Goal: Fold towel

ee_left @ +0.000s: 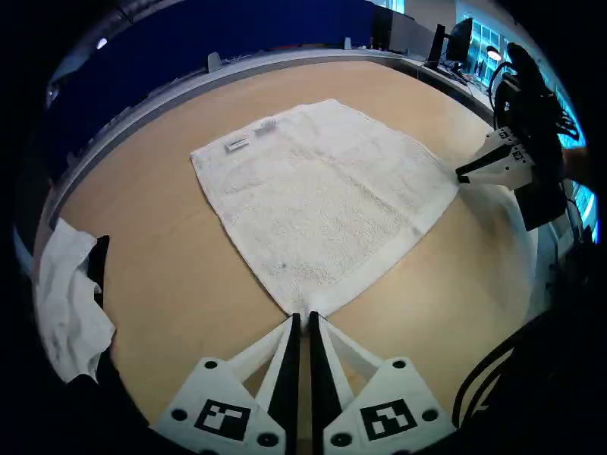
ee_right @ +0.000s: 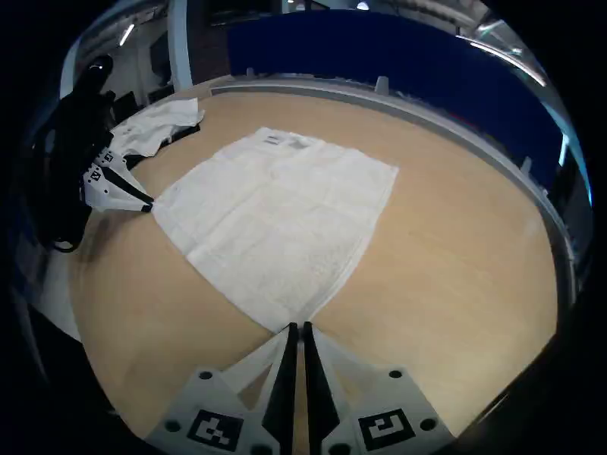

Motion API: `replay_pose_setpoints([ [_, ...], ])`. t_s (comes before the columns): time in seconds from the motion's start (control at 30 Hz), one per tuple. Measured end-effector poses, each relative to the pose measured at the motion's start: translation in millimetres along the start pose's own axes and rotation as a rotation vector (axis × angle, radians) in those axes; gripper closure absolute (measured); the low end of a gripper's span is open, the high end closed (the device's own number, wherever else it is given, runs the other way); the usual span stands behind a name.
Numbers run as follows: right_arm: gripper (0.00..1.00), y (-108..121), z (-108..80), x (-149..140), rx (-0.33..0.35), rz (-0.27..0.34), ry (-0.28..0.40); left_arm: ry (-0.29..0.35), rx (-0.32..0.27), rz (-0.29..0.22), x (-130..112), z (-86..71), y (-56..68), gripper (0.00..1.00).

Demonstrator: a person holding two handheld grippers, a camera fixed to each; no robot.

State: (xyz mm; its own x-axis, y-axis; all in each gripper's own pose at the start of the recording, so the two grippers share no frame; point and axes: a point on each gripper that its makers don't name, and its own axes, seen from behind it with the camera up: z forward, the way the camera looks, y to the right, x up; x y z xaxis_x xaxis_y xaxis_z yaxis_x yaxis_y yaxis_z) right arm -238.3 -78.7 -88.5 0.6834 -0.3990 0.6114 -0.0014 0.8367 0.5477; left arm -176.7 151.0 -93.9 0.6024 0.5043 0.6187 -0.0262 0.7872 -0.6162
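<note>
The left gripper [ee_left: 303, 322] had its fingers [ee_left: 288, 371] pinched closed on one corner of the towel [ee_left: 319, 205]; the right gripper [ee_right: 297, 330] likewise clamped the neighbouring corner. The towel lay flat ahead on the bench [ee_left: 174, 288], with a crumpled cloth [ee_left: 68, 303] far left.

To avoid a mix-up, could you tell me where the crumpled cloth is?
In the left gripper view the cloth lies at the table's left edge, apart from the towel; in the right gripper view, upper left, beyond the left tongs.
</note>
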Motion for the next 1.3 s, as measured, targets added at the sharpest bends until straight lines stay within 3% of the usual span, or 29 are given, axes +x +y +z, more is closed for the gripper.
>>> replay_pose_setpoints([
  [0.2,0.94,0.5,-2.8,5.3,-0.003,-0.007,0.01,0.002,0.0,0.007,3.7,-3.8,0.9,0.92],
  [0.4,0.94,1.5,-11.1,12.7,0.003,-0.003,0.019,0.019,-0.003,-0.02,11.1,-10.5,2.7,0.92],
  [0.93,0.95,-3.7,-59.9,49.5,0.013,-0.025,0.069,0.062,0.007,-0.076,36.3,-54.6,7.2,0.92],
  [1.3,0.94,-13.9,-91.7,58.8,0.033,-0.039,0.065,0.075,-0.002,-0.109,37.6,-87.8,19.0,0.92],
])
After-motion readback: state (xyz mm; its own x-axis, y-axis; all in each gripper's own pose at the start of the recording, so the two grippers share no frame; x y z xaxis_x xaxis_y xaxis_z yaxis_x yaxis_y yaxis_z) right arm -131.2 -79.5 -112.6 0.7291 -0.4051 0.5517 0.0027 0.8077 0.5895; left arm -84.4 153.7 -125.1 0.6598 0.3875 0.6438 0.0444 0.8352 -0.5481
